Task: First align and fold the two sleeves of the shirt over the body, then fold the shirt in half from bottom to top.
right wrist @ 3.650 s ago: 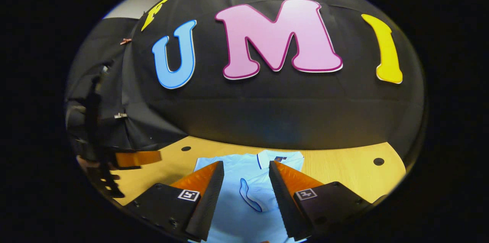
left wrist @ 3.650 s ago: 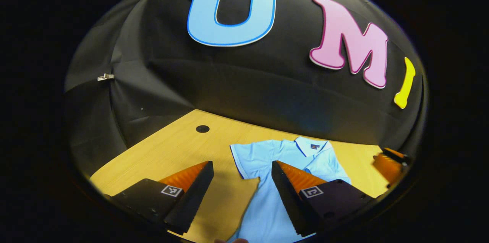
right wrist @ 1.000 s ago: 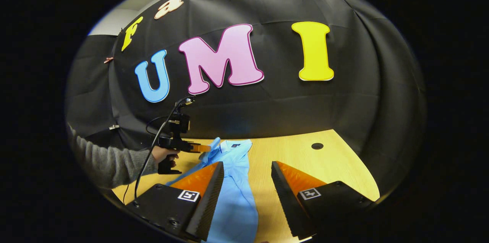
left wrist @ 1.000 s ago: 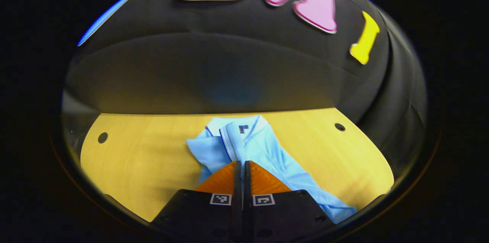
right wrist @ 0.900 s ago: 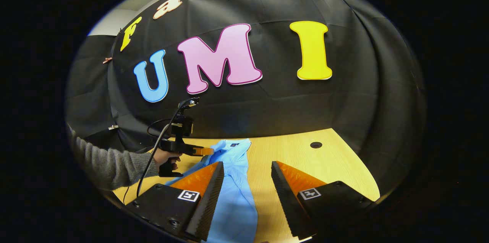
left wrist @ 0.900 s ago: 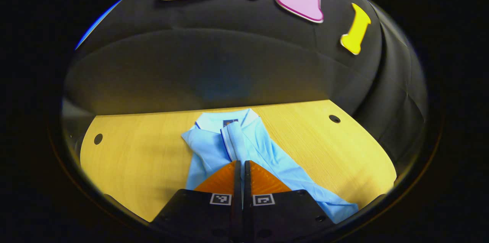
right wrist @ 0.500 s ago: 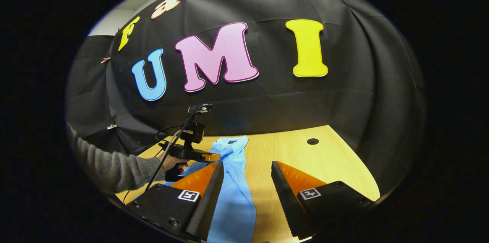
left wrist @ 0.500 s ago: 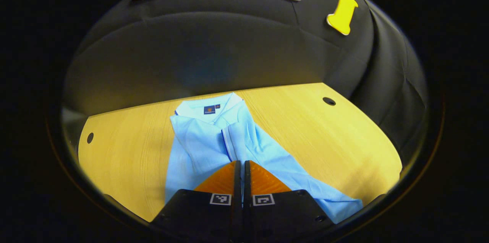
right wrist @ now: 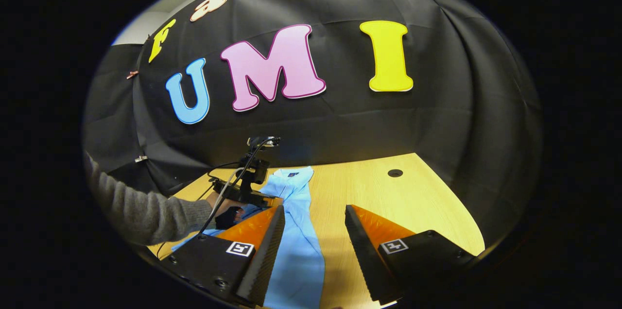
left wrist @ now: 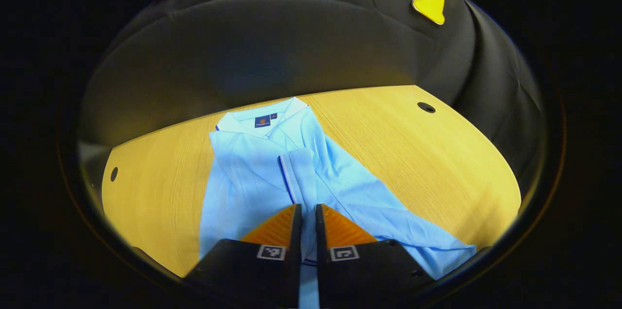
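so the light blue shirt (left wrist: 252, 168) is lying on the desk (left wrist: 413, 153), collar at the far end and hem running back toward the person, so its long axis goes pretty much straight away from both tools

left tool (left wrist: 305, 209) is sitting right over the middle of the body with one sleeve (left wrist: 299, 178) pulled across the chest, its trimmed cuff lying up toward the collar. its jaws are nearly together with just a sliver of a gap and a strip of blue cloth showing in it. looks to me like it's pinching the sleeve, or maybe just easing off, hard to call

right tool (right wrist: 311, 226) is wide open, holding nothing, hanging off the shirt's right edge with bare desk under its outer finger. From there you can see the other tool and the hand (right wrist: 224, 204) holding it, farther off

so the left one is clearly the nearer one to that sleeve, and whatever comes next hinges on it lying flat along the body's long axis
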